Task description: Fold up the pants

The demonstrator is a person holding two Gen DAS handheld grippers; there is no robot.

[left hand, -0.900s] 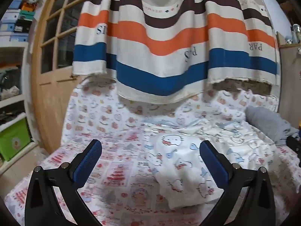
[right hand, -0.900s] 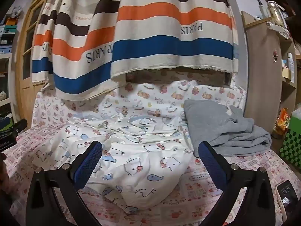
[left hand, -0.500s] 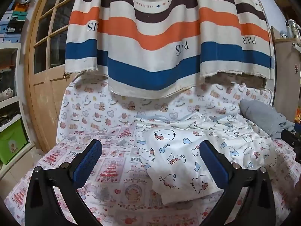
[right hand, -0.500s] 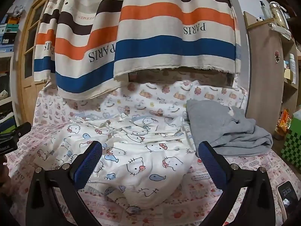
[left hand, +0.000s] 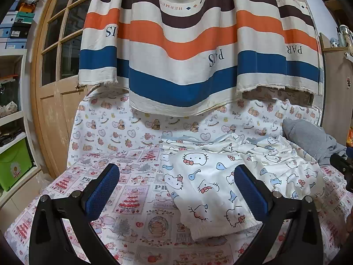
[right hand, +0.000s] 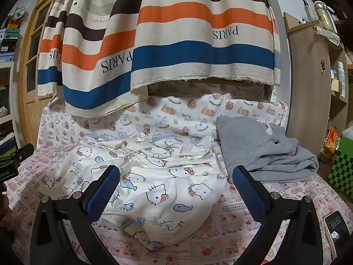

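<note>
White pants (left hand: 220, 185) (right hand: 154, 176) printed with cartoon cats and blue fish lie crumpled on a bed with a patterned sheet (left hand: 136, 198) (right hand: 231, 220). My left gripper (left hand: 176, 190) hovers open above the bed; the pants' left edge lies between its blue pads, untouched. Over the pants' middle my right gripper (right hand: 175, 190) stands wide open, holding nothing. The other gripper's black body shows at each view's edge: the right one (left hand: 340, 165) and the left one (right hand: 15, 161).
A grey sweatshirt (right hand: 260, 150) (left hand: 311, 139) lies bunched to the right of the pants. A striped curtain (left hand: 198, 44) (right hand: 165, 44) hangs behind the bed. A phone (right hand: 336, 227) rests at the bed's right front. Wooden door (left hand: 55, 88) and shelves (left hand: 13, 132) stand left; a cabinet (right hand: 308, 88) right.
Both grippers have drifted a little closer to the pants and stayed open; in the left wrist view the pants now sit lower and larger. The pants have not moved.
</note>
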